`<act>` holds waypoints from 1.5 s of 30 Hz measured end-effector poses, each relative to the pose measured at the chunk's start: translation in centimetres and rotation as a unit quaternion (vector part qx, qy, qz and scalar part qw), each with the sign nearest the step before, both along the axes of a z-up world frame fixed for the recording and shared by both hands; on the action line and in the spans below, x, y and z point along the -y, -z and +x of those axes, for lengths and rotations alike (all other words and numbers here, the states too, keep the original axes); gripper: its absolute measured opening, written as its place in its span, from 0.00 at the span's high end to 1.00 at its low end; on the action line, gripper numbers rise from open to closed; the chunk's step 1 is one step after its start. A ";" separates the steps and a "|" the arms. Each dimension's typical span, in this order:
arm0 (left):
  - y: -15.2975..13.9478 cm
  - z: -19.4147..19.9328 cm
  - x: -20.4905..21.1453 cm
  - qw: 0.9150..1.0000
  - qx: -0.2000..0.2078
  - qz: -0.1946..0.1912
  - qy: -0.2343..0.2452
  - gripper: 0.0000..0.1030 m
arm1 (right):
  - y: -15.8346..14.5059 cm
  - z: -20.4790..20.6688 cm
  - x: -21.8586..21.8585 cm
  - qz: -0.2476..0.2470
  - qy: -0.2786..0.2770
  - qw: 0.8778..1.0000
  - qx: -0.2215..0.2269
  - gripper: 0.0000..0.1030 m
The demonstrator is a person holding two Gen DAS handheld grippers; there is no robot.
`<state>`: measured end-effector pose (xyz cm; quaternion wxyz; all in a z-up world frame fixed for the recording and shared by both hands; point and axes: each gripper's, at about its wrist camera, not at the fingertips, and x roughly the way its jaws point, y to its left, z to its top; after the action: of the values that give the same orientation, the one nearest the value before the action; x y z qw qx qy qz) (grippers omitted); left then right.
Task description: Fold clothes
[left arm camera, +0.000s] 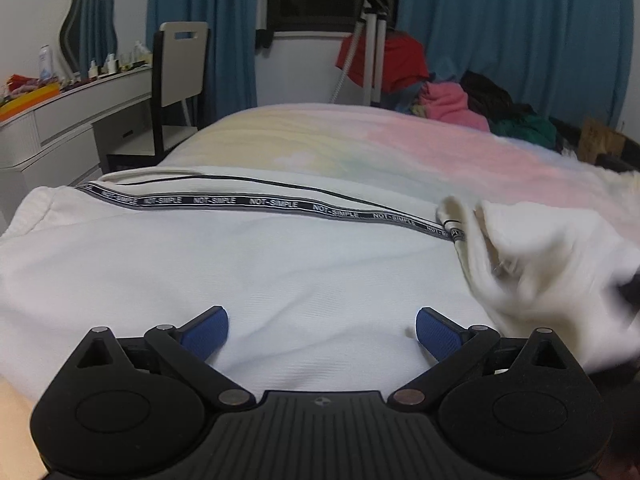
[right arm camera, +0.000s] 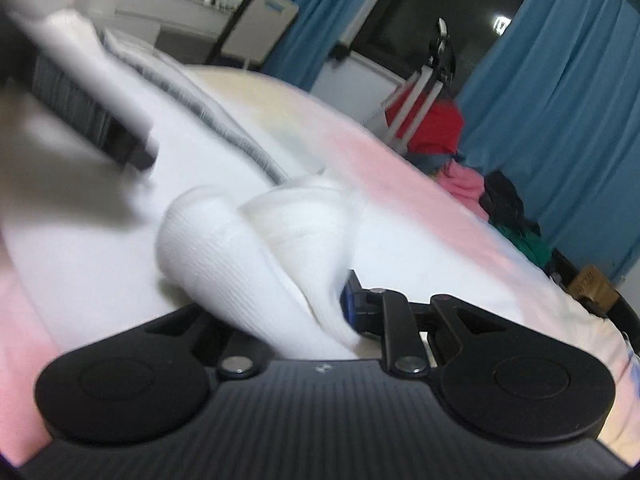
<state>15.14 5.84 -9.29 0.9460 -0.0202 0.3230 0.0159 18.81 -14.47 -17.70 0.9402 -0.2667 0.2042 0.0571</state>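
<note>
A white garment with a black "NOT-SIMPLE" tape stripe lies spread on the bed. My left gripper is open, its blue pads just above the white cloth, holding nothing. My right gripper is shut on a bunched fold of the white garment, lifted off the bed; only its right blue pad shows. That lifted fold appears blurred at the right of the left wrist view.
The bed has a pastel pink and yellow sheet. A pile of clothes lies at the far right corner. A tripod, a chair and a dressing table stand beyond the bed.
</note>
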 end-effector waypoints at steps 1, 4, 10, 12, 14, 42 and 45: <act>-0.2 -0.1 -0.3 1.000 0.002 -0.007 -0.002 0.02 | -0.3 -0.1 0.0 -0.002 0.003 1.000 0.006 0.81; -0.9 -0.4 -1.3 0.999 0.015 -0.034 -0.011 0.02 | -1.5 -0.6 -0.2 0.000 0.014 0.999 0.028 0.81; -1.8 -0.4 -2.9 0.996 0.034 -0.083 -0.027 0.02 | -3.1 -1.2 -2.3 0.057 0.009 0.998 0.015 0.81; -1.9 -0.5 -3.0 0.995 0.038 -0.088 -0.023 0.02 | -2.0 -0.3 -2.6 0.047 0.009 0.999 -0.005 0.80; -2.0 -0.6 -2.9 0.995 0.042 -0.089 -0.017 0.02 | -2.4 0.0 -2.6 0.058 0.007 0.998 -0.017 0.77; 0.1 1.9 6.2 0.939 0.051 -0.070 0.332 0.34 | -8.5 -5.2 14.4 0.530 0.191 0.820 -0.102 0.18; 0.8 2.0 7.3 0.936 0.060 -0.023 0.345 0.50 | -8.0 -4.9 15.1 0.542 0.201 0.809 -0.107 0.18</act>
<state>17.10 -1.43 -10.06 0.9102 0.0696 0.2534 -0.3202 13.87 -29.55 -9.70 0.8946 0.3411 0.2887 -0.0035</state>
